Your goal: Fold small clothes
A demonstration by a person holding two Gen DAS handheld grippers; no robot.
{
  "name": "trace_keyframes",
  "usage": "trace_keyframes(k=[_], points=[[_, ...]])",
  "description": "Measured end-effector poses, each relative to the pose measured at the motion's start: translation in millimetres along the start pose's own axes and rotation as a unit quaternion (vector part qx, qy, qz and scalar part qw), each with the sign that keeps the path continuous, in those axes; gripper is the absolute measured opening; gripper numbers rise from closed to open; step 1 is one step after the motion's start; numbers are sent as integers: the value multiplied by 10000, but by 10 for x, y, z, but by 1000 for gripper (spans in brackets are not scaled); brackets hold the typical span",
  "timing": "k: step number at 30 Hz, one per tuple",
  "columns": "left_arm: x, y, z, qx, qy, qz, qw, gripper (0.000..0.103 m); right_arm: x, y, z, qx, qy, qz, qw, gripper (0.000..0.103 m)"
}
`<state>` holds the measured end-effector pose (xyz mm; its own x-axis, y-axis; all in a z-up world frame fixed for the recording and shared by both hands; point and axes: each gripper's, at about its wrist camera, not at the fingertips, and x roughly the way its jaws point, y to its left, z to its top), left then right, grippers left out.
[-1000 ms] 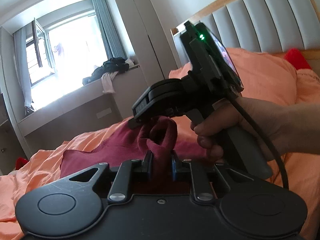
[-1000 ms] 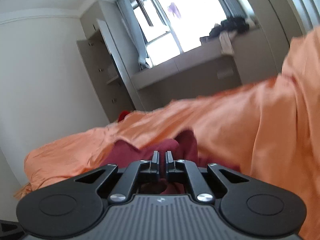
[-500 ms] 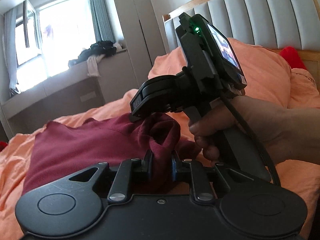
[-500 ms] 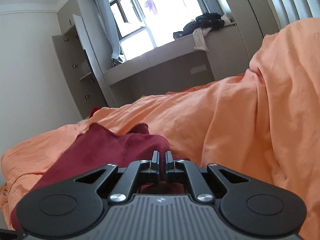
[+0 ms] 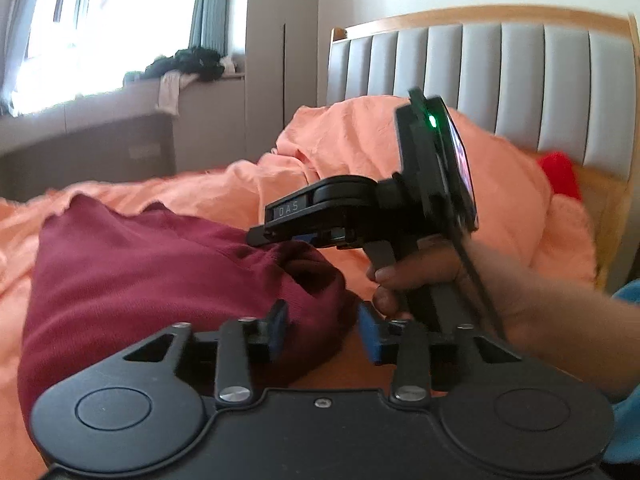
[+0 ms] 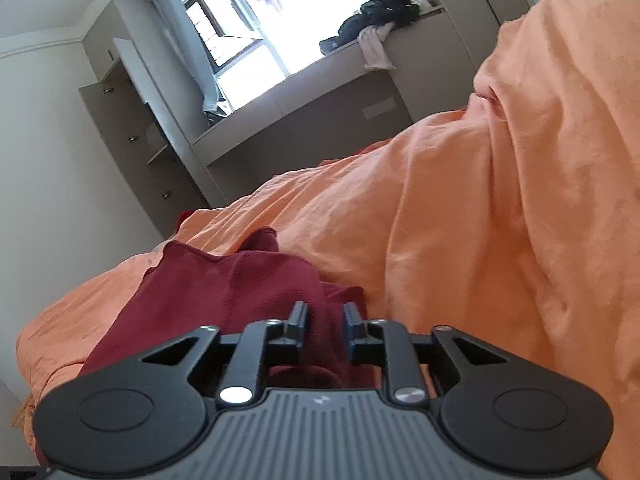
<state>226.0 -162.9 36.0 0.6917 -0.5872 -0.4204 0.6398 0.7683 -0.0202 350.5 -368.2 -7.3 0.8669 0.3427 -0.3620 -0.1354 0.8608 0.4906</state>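
A dark red garment (image 5: 132,280) lies on the orange bed sheet (image 5: 224,192); it also shows in the right wrist view (image 6: 240,292). My left gripper (image 5: 323,330) is open, with a bunched edge of the garment lying loose between its fingers. My right gripper (image 6: 324,326) is open too, its fingers either side of a fold of the garment. In the left wrist view the right gripper's body (image 5: 360,212) hovers just above the garment, held by a hand (image 5: 424,280).
An orange pillow or heaped bedding (image 5: 500,184) lies against the grey padded headboard (image 5: 480,76). A red item (image 5: 560,174) sits by the headboard. A window ledge with dark clothes (image 6: 380,12) and grey cabinets (image 6: 132,128) lie beyond the bed.
Both grippers were shut on the red garment and have opened, letting it go. The garment has come down and spread flatter on the sheet.
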Motion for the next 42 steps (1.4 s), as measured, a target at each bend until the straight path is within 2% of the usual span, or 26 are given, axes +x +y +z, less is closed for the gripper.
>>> trace_keyframes(k=[4, 6, 7, 8, 10, 14, 17, 21, 23, 25, 30, 36, 42], points=[[-60, 58, 37, -261, -11, -73, 9996, 51, -35, -32, -5, 63, -25, -77, 9999, 35], [-129, 108, 71, -424, -102, -96, 9990, 67, -80, -36, -7, 112, -127, -202, 9997, 47], [-173, 142, 95, -506, -172, -78, 9985, 71, -112, -39, -7, 157, -183, -306, 9992, 67], [-213, 187, 124, -587, -235, -14, 9980, 79, -145, -46, -6, 196, -255, -362, 9988, 81], [-292, 245, 160, -747, -288, 216, 9966, 85, -222, -61, 2, 231, -384, -400, 9982, 83], [-388, 519, 258, -1253, -365, 732, 9887, 101, -310, -27, -1, 158, -473, -463, 9977, 99], [-430, 749, 286, -1587, -362, 1207, 9793, 102, -325, 22, -14, 95, -412, -610, 9972, 102], [-409, 1052, 274, -1866, -40, 1866, 9645, 102, -272, 135, -38, -157, -211, -726, 9970, 103], [-407, 1199, 210, -1971, 213, 2071, 9580, 102, -241, 156, -58, -194, -50, -659, 9976, 103], [-435, 1344, 120, -2127, 384, 2072, 9541, 102, -221, 159, -96, -202, 117, -664, 9975, 103], [-465, 1477, -45, -2418, 380, 1840, 9520, 103, -227, 108, -225, -46, 489, -804, 9956, 103], [-430, 1449, -196, -2423, 275, 1791, 9531, 103, -319, 3, -353, 313, 554, -759, 9951, 103], [-396, 1409, -182, -2107, 254, 1801, 9605, 103, -384, -7, -411, 316, 527, -813, 9948, 103]])
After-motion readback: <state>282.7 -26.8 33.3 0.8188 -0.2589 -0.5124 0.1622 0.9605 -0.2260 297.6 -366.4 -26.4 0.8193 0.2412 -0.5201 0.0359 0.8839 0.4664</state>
